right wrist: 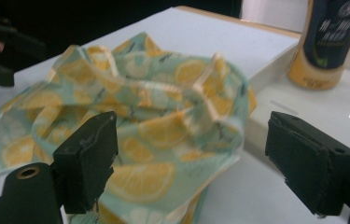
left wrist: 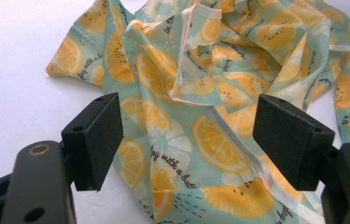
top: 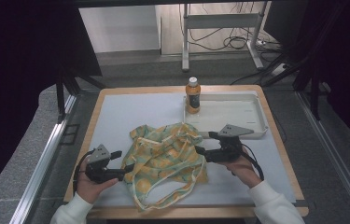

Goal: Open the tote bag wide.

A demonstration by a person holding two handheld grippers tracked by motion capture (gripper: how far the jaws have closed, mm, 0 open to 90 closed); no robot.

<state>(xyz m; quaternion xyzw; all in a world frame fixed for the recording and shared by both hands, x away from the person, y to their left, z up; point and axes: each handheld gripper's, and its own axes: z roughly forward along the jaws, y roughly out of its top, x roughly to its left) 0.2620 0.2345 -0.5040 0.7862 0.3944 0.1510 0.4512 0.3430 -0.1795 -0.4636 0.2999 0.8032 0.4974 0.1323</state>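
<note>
A crumpled cloth bag (top: 168, 156) with orange slices printed on pale teal lies in the middle of the white table mat, its cream straps trailing toward the front edge. My left gripper (top: 120, 163) is at the bag's left edge, pointing right. In the left gripper view its jaws (left wrist: 186, 140) stand open, with the cloth (left wrist: 200, 93) lying between and beyond them, and the pads do not press on it. My right gripper (top: 203, 143) is at the bag's right edge, pointing left. It (right wrist: 191, 163) is open, with the bag (right wrist: 154, 107) just ahead of its jaws.
A white tray (top: 238, 114) sits at the back right of the table. An orange drink bottle (top: 192, 95) stands upright at the tray's left end, and it (right wrist: 331, 42) is also beyond the right jaw. Dark frame posts flank the table.
</note>
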